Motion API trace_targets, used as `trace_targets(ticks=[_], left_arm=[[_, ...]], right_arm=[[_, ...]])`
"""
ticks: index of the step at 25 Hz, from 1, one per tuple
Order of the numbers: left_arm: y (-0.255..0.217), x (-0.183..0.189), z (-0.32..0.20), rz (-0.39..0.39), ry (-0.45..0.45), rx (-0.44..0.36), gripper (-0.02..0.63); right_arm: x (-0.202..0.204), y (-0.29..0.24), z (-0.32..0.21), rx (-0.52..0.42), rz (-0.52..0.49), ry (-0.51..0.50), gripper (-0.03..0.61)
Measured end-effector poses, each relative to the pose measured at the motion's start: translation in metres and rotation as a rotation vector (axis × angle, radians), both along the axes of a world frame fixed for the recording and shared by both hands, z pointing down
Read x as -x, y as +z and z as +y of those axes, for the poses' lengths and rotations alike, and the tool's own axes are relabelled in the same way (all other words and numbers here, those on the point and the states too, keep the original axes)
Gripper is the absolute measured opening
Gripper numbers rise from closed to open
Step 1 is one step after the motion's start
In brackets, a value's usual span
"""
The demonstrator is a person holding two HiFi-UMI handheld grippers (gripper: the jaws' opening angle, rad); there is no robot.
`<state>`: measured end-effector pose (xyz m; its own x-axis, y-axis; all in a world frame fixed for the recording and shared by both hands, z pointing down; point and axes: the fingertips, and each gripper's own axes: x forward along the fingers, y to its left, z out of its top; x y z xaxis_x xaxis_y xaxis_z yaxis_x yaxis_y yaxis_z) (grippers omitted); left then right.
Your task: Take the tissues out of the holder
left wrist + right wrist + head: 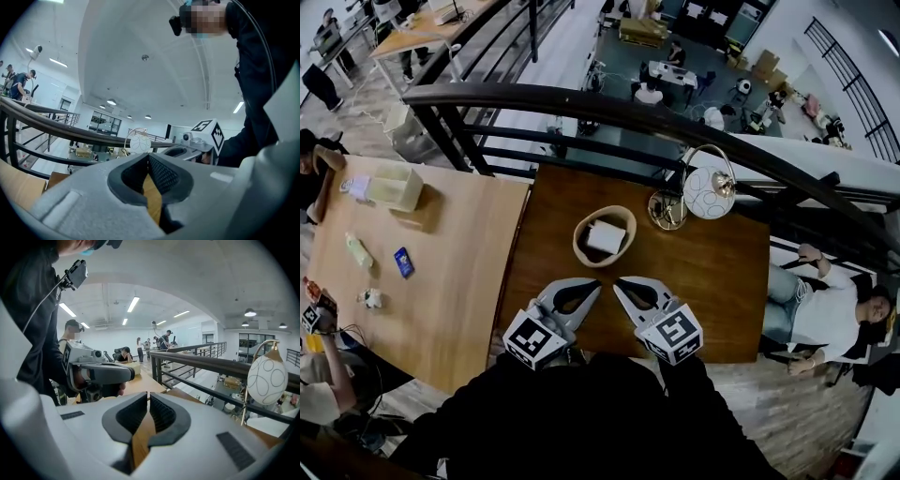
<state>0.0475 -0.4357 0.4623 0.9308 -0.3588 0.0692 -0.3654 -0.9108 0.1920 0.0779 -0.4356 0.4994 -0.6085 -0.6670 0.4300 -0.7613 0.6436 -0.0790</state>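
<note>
Grey left tongs [596, 285] and right tongs [620, 282] side by side, both closed tight and empty, tips near round tan holder [581, 251], white folded tissues [606, 236] inside it, on dark brown wooden bench [722, 272]

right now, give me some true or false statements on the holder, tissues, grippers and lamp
1. The tissues lie in the holder. True.
2. The left gripper grips a tissue. False: its fingers are shut on nothing.
3. The right gripper is shut and empty. True.
4. The lamp stands left of the holder. False: in the head view it stands to the right.
5. Both grippers touch the holder. False: both are apart from it.
</note>
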Motion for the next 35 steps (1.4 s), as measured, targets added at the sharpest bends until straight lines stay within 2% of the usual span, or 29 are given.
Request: trace_targets(ticks=[7, 13, 19, 26, 29, 35], left_arm=[[0.041, -0.017, -0.045, -0.024, -0.028, 0.019, 0.008], [0.087, -0.026, -0.080, -0.080, -0.065, 0.059, 0.008], [0.124, -0.034, -0.109, -0.129, -0.097, 0.100, 0.008], [0.156, -0.040, -0.130, -0.175, -0.125, 0.127, 0.008], [0.169, -0.041, -0.137, -0.192, -0.141, 0.145, 0.008], [0.190, -0.038, -0.147, -0.221, -0.173, 0.179, 0.008]], right_arm=[[-0.017, 0.058, -0.056, 0.097, 0.068, -0.054, 0.008], [-0.031, 0.105, -0.092, 0.172, 0.130, -0.096, 0.010], [-0.040, 0.147, -0.120, 0.257, 0.189, -0.135, 0.056], [-0.040, 0.188, -0.147, 0.331, 0.286, -0.198, 0.161], [-0.037, 0.203, -0.158, 0.347, 0.350, -0.229, 0.252], [-0.038, 0.238, -0.168, 0.397, 0.489, -0.298, 0.357]])
